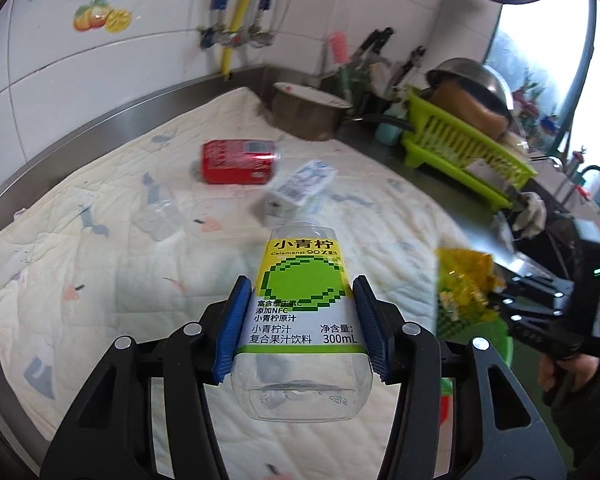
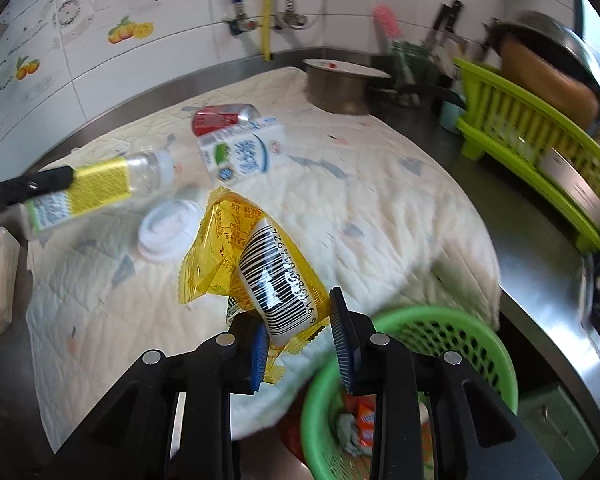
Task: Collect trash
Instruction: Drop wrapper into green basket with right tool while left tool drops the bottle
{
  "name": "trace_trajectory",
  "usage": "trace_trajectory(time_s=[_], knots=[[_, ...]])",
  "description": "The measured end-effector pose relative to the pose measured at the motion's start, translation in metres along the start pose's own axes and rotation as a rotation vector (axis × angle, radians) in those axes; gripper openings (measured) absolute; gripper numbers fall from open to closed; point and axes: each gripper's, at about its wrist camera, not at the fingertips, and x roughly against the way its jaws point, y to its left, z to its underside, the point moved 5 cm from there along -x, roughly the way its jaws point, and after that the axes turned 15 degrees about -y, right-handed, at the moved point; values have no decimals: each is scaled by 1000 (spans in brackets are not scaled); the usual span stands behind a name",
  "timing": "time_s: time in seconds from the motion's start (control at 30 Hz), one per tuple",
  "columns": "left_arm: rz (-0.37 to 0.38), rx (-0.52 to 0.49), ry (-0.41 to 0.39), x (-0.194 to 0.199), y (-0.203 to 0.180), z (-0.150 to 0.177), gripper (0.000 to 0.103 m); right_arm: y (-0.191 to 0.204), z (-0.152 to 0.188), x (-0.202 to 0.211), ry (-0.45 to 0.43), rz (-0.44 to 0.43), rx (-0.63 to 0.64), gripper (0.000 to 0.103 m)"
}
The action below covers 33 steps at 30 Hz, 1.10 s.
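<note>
My left gripper [image 1: 300, 324] is shut on an empty clear juice bottle [image 1: 300, 300] with a yellow-green label, held above the quilted mat; the bottle also shows in the right wrist view [image 2: 96, 188]. My right gripper [image 2: 300, 344] has its jaws parted around a yellow snack wrapper [image 2: 260, 264] with a barcode; the wrapper sits between the pads just left of the green basket [image 2: 440, 328]. A red can [image 1: 238, 160], a milk carton [image 1: 300, 186] and a white cup lid [image 2: 168, 232] lie on the mat.
The green basket holds some orange and pale scraps. A metal pot [image 1: 308, 110] stands at the mat's far edge. A green dish rack [image 2: 540, 152] with bowls sits at the right. A crushed clear bottle [image 1: 160, 212] lies on the mat.
</note>
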Motion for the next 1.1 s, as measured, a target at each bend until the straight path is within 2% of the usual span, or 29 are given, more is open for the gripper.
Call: trace_trajectory(time_s=[0.2, 0.4, 0.73, 0.8, 0.87, 1.1], knots=[[72, -23, -3, 11, -55, 11, 51, -33, 32, 24, 36, 71, -22, 30], [155, -59, 32, 9, -113, 29, 51, -62, 61, 39, 79, 145, -41, 32], [231, -112, 107, -14, -173, 52, 52, -108, 99, 47, 147, 237, -130, 39], [246, -124, 125, -20, -182, 58, 52, -113, 103, 49, 149, 253, -144, 48], [253, -134, 137, -24, -189, 61, 52, -119, 105, 52, 144, 264, -158, 54], [284, -157, 192, -46, -215, 80, 52, -128, 105, 70, 116, 285, -180, 62]])
